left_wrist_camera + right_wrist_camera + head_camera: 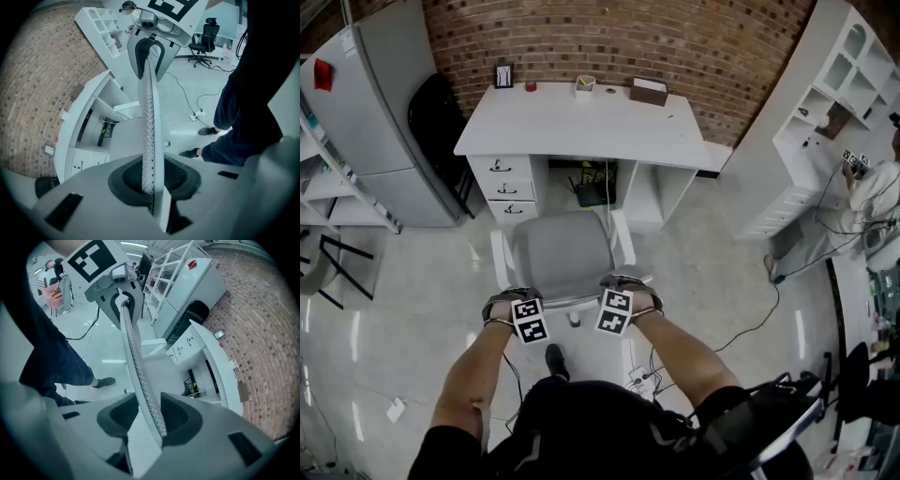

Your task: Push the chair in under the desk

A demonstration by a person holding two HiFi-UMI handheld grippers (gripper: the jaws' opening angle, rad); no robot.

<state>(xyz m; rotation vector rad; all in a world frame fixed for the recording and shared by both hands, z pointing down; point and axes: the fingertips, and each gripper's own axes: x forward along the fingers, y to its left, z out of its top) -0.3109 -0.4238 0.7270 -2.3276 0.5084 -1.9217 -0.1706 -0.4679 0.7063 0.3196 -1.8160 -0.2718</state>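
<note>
Grey chair (562,253): left gripper (510,298) and right gripper (630,285) both clamp its backrest (149,117). A dark object (593,190) sits under the white desk (581,127).

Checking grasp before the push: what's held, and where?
The chair, by the top edge of its backrest: left gripper at its left end, right gripper at its right end, jaws closed on it.

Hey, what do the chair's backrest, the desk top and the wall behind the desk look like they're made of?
Chair backrest: probably moulded plastic, matte white, with a dotted, perforated-looking strip along its edge.
Desk top: likely painted or laminated board; it is smooth, flat and uniformly white.
Wall: exposed reddish-brown brick, with mortar joints visible.
</note>
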